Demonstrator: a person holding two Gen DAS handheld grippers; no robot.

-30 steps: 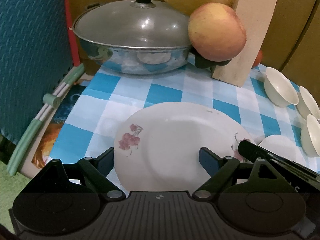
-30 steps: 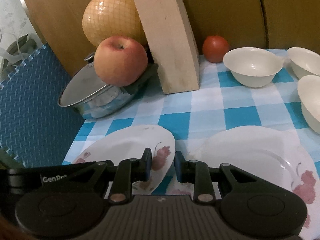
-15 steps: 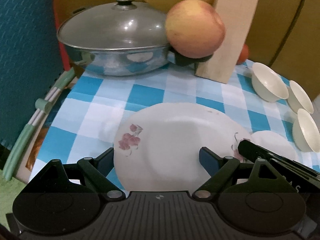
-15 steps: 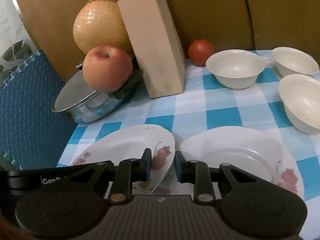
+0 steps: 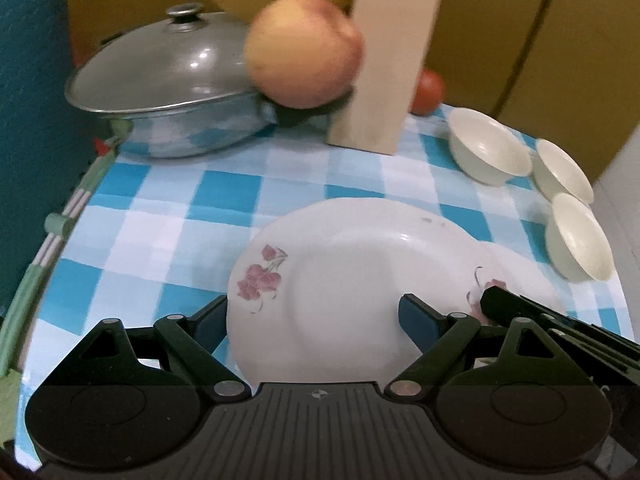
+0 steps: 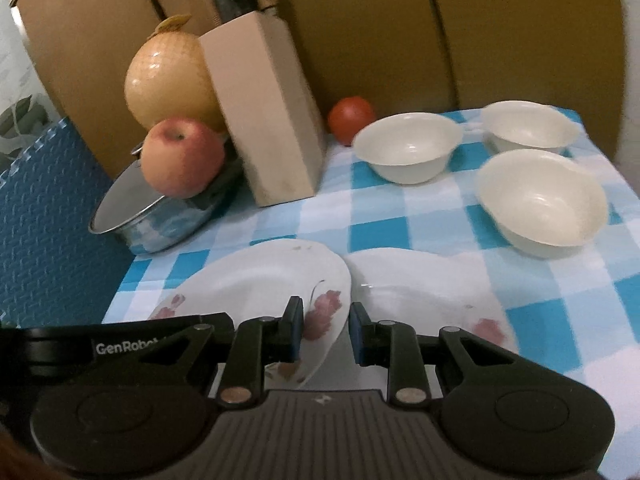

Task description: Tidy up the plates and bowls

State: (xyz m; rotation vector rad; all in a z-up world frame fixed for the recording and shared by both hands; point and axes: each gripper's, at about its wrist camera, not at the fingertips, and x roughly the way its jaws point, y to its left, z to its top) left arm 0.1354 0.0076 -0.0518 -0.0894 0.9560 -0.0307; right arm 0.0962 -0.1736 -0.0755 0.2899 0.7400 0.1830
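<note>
The left claw [image 5: 314, 316] holds a flowered plate [image 5: 340, 280] across its width, one finger at each side of the rim, lifted and tilted over the checked worktop [image 5: 168, 232]. The right claw [image 6: 325, 330] grips the same plate's [image 6: 260, 280] right rim near a red flower, fingers close together on either side of the edge. That rim overlaps a second plate [image 6: 420, 284] lying flat just to the right. Three white bowls [image 6: 408, 146] sit close together at the worktop's far right. Farther back are a lidded pot [image 5: 160, 92], an apple [image 5: 304, 52] resting on its handle, a knife block [image 6: 264, 128] and a tomato [image 6: 351, 118].
</note>
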